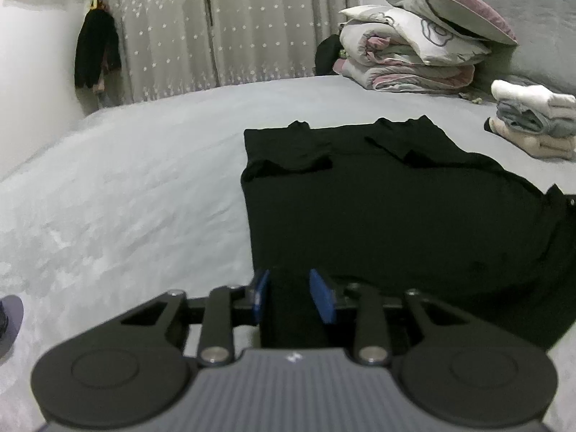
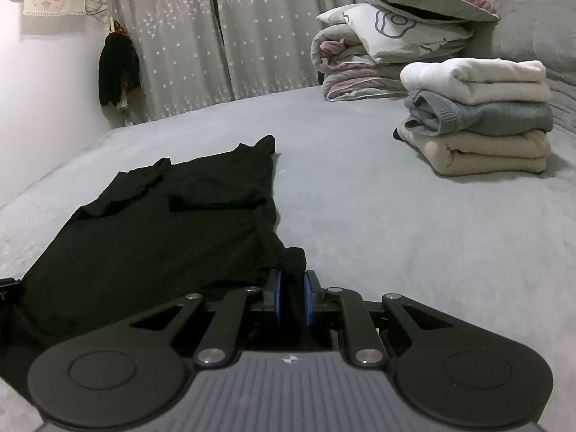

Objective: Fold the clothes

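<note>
Tools (image 1: 292,297) (image 2: 291,297) gripping black shirt (image 1: 378,216) hem

We hold both grippers low and level: our left gripper (image 1: 292,297) with blue pads (image 1: 323,300) parted around dark cloth, our right gripper (image 2: 292,298) with pads nearly together, pinching dark cloth.

Matt black cloth shirt (image 1: 378,216) lies on fuzzy grey bedspread (image 1: 126,198).
</note>
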A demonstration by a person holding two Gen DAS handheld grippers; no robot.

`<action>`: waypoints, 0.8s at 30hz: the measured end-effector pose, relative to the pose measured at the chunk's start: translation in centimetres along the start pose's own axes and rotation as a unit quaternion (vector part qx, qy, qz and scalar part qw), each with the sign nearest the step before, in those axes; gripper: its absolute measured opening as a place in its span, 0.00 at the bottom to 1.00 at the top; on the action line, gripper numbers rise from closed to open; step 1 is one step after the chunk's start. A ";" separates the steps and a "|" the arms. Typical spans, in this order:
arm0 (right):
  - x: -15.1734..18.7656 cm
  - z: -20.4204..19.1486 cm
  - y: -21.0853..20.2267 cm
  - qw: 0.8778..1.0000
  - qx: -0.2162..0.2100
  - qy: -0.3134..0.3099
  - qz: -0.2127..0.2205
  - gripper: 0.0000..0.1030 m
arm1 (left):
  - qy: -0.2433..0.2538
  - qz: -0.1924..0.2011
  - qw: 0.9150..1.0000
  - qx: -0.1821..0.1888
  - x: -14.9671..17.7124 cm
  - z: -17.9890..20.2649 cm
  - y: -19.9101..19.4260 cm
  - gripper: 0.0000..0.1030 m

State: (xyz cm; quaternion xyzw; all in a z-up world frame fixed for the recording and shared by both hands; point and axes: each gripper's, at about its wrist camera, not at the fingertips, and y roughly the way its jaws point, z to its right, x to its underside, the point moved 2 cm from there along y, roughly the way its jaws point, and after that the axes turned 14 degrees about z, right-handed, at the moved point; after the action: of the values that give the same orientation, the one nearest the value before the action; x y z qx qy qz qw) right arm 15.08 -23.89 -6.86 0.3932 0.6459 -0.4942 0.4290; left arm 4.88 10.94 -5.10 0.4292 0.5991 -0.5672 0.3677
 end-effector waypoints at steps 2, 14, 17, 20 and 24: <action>-0.1 -0.2 -0.3 1.000 0.003 -0.006 0.011 0.14 | 0.004 0.006 1.000 -0.002 0.0 0.0 -0.3 0.07; -0.6 -1.1 -2.9 0.994 0.032 -0.043 0.096 0.05 | -0.061 0.106 0.991 -0.055 0.0 -2.0 -3.5 0.06; -0.8 -0.6 -3.2 0.993 0.042 -0.036 0.108 0.04 | -0.068 0.125 0.987 -0.070 0.0 -2.3 -4.1 0.06; -0.8 -0.2 -2.8 0.994 0.046 -0.026 0.099 0.04 | -0.078 0.119 0.986 -0.081 -0.1 -2.7 -3.8 0.06; -0.8 0.4 -1.5 0.996 0.052 -0.015 0.070 0.04 | -0.082 0.094 0.988 -0.090 -0.2 -2.9 -2.5 0.06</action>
State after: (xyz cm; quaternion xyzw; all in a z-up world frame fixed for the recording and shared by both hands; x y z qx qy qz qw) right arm 14.05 -24.65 -5.74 0.4515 0.5835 -0.5023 0.4509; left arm 2.70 13.83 -3.78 0.4007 0.5727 -0.5068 0.5046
